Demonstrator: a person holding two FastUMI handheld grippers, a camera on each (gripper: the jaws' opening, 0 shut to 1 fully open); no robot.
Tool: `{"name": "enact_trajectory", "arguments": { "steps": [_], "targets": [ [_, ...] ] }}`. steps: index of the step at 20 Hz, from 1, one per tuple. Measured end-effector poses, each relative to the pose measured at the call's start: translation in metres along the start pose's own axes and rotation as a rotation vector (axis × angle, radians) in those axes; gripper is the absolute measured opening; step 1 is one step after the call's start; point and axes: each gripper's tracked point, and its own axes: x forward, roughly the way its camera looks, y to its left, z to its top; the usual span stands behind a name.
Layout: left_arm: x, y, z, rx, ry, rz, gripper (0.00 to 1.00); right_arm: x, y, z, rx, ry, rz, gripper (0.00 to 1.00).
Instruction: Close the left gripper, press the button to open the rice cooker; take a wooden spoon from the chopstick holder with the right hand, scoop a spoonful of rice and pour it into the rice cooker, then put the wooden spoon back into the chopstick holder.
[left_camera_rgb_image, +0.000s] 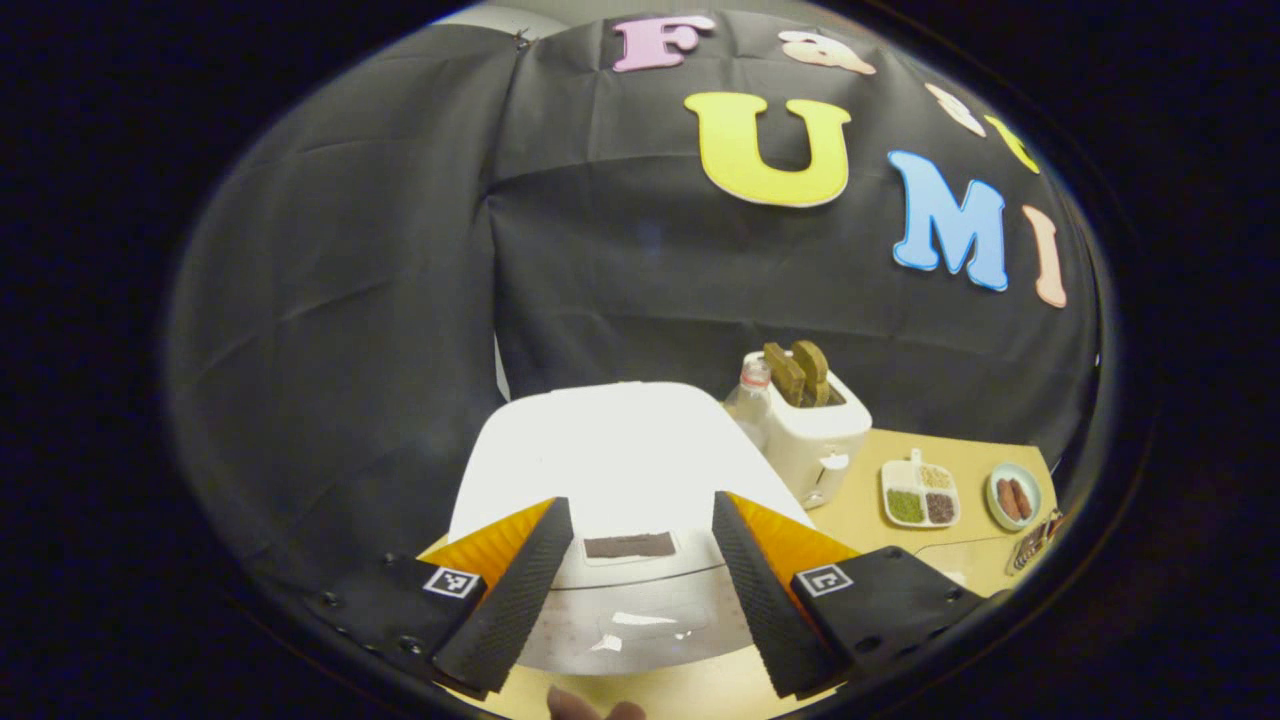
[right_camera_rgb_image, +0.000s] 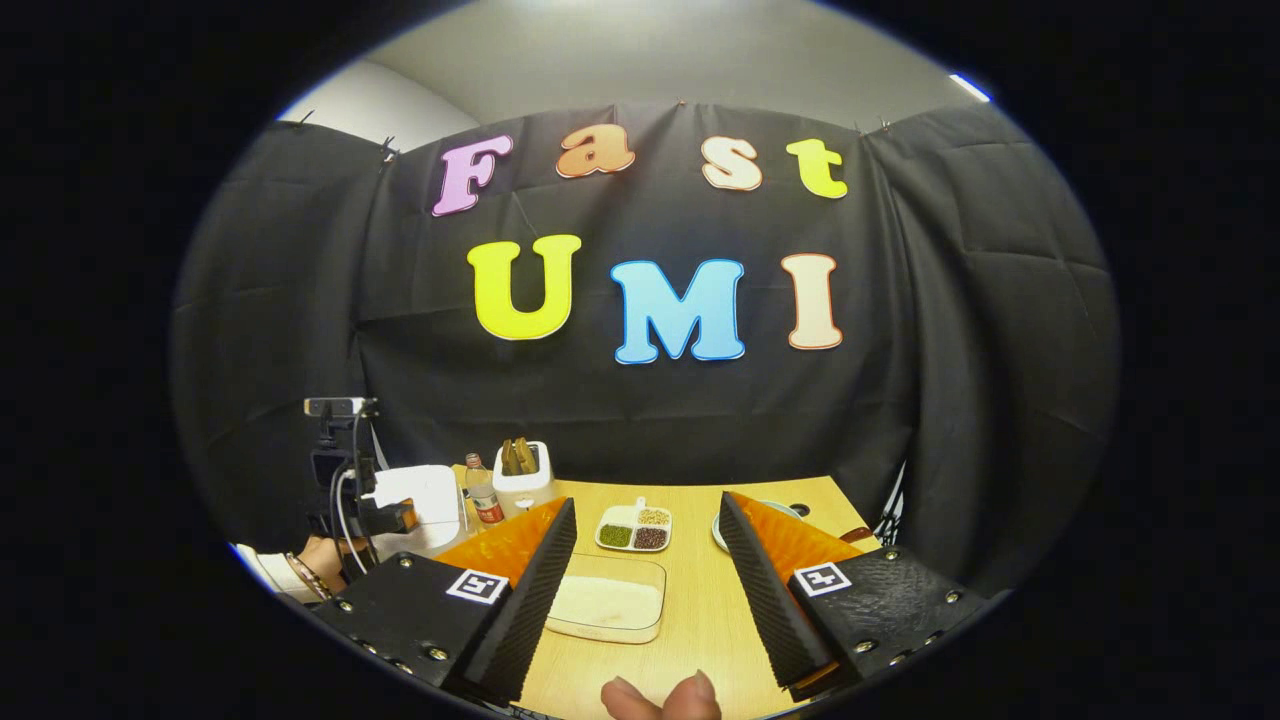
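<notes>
Left gripper (left_camera_rgb_image: 632, 590) hangs w/ jaws spread wide, nothing between them, right over the front of the rice cooker (left_camera_rgb_image: 610, 470). Cooker is white, lid down; dark panel (left_camera_rgb_image: 630, 545) on its front edge sits between the two fingers, no contact visible. Just behind the cooker to its right: clear bottle (left_camera_rgb_image: 750, 400), then white toaster (left_camera_rgb_image: 815, 435) w/ two brown slices sticking up. Further right of the cooker on the wooden table (left_camera_rgb_image: 880, 510): divided dish (left_camera_rgb_image: 920, 492) of beans/grains, then small plate (left_camera_rgb_image: 1014, 496) w/ brown pieces.

Right gripper (right_camera_rgb_image: 648, 600) also wide open, empty, held above the table well right of the cooker (right_camera_rgb_image: 420, 500). Between its fingers, lower down: clear tray of rice (right_camera_rgb_image: 607, 605) on the table. Divided dish (right_camera_rgb_image: 633, 528) just behind the tray. Chopstick holder & wooden spoon: can't tell where. Person's sleeve/wrist (right_camera_rgb_image: 290, 572) shows in front of the cooker, left-hand rig (right_camera_rgb_image: 345, 470) above it.
</notes>
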Motion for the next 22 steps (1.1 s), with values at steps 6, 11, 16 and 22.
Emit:
{"name": "enact_trajectory", "arguments": {
  "steps": [6, 11, 16, 22],
  "targets": [
    [-0.159, -0.058, 0.080, -0.081, -0.172, -0.130, 1.00, -0.013, -0.066, 0.028, 0.013, -0.044, -0.007, 0.88],
    [-0.307, -0.135, 0.135, -0.111, -0.350, -0.312, 0.94, -0.032, -0.114, 0.069, -0.007, -0.143, -0.012, 0.88],
    [-0.427, -0.171, 0.165, -0.117, -0.439, -0.405, 0.94, -0.060, -0.130, 0.107, -0.013, -0.256, 0.009, 0.88],
    [-0.495, -0.182, 0.194, -0.047, -0.519, -0.459, 0.99, -0.093, -0.137, 0.135, 0.026, -0.320, -0.036, 0.89]
  ]
}}
